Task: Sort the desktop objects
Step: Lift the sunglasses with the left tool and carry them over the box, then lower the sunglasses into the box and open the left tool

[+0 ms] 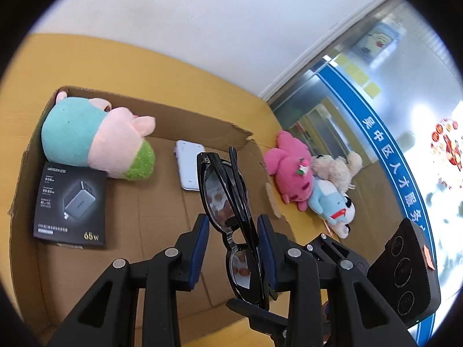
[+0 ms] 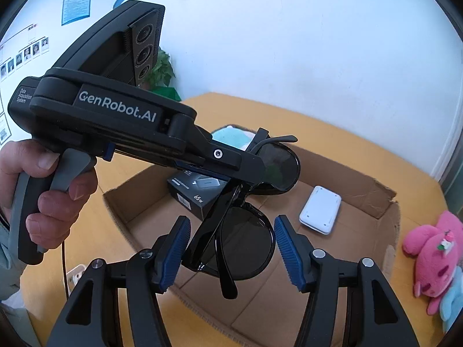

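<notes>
Folded black sunglasses [image 1: 228,202] hang above an open cardboard box [image 1: 185,121]. My left gripper [image 1: 233,225] has its jaws on either side of the glasses; a gap shows on the left pad, the right pad touches the frame. In the right wrist view the left gripper [image 2: 249,170] reaches in from the left over the sunglasses [image 2: 243,240]. My right gripper [image 2: 233,231] is open, its blue pads either side of the lower lens, apart from it. The box holds a pink-and-teal plush [image 1: 95,138], a black charger box [image 1: 71,205] and a white device [image 1: 188,164].
Outside the box on the yellow table [image 1: 202,81], at its right, lie a pink plush [image 1: 289,170], a beige plush [image 1: 335,167] and a blue-white plush [image 1: 332,205]. A white wall stands behind; a glass door is at right. The box's near right corner is torn.
</notes>
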{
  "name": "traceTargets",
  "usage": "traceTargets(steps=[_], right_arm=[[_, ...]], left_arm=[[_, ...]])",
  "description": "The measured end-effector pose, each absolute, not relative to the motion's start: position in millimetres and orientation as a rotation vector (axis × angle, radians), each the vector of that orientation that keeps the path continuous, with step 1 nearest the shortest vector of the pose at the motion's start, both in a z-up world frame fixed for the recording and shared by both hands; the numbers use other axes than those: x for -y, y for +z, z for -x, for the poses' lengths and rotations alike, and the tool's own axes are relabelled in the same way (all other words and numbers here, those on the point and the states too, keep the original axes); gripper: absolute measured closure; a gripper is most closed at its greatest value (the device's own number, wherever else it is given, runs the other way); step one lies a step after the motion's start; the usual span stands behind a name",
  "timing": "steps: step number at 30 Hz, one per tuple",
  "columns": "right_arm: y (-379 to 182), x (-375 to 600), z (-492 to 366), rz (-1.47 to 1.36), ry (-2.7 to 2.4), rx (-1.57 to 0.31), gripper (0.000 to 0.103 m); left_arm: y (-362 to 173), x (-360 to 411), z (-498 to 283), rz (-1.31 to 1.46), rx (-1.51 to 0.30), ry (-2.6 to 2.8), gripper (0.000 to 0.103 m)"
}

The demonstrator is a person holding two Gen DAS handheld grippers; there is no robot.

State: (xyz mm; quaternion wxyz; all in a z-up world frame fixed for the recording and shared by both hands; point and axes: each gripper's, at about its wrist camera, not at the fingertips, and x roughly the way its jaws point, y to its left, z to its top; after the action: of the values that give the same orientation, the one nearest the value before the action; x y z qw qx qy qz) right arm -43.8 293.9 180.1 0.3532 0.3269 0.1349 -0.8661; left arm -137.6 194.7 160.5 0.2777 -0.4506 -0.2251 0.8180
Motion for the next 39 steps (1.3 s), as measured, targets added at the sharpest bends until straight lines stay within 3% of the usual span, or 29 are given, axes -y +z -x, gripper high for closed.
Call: traceTargets(steps=[10, 11, 12, 13, 14, 18, 21, 39], right_arm=[[105, -278, 140, -1.162, -2.109, -0.257, 0.044], [99, -280, 143, -1.194, -2.098, -0.246, 0.044], [97, -281, 151, -1.224, -2.079, -0.214, 0.050], [98, -281, 152, -1.214, -2.052, -0.187, 0.086], [96, -281, 153, -1.243, -2.026, -0.175, 0.093], [72, -269, 162, -1.405, -1.978, -0.264, 0.091], [57, -278, 165, -1.470, -1.963, -0.205, 0.089], [51, -287, 162, -1.469, -1.966, -0.184, 0.089]], left_arm=[[70, -189, 211, 1.481, 0.738, 2.058, 0.070], [62, -190, 215, 1.498, 0.755, 2.038, 0.078], [54, -193, 219, 1.519, 0.766, 2.007, 0.093], [46, -196, 223, 1.558, 0.760, 1.991, 0.093], [37, -201, 225, 1.584, 0.750, 1.977, 0.093], [19, -208, 228, 1.635, 0.752, 1.968, 0.095], [19, -208, 228, 1.629, 0.744, 1.981, 0.095], [36, -200, 231, 1.682, 0.649, 2.129, 0.095]])
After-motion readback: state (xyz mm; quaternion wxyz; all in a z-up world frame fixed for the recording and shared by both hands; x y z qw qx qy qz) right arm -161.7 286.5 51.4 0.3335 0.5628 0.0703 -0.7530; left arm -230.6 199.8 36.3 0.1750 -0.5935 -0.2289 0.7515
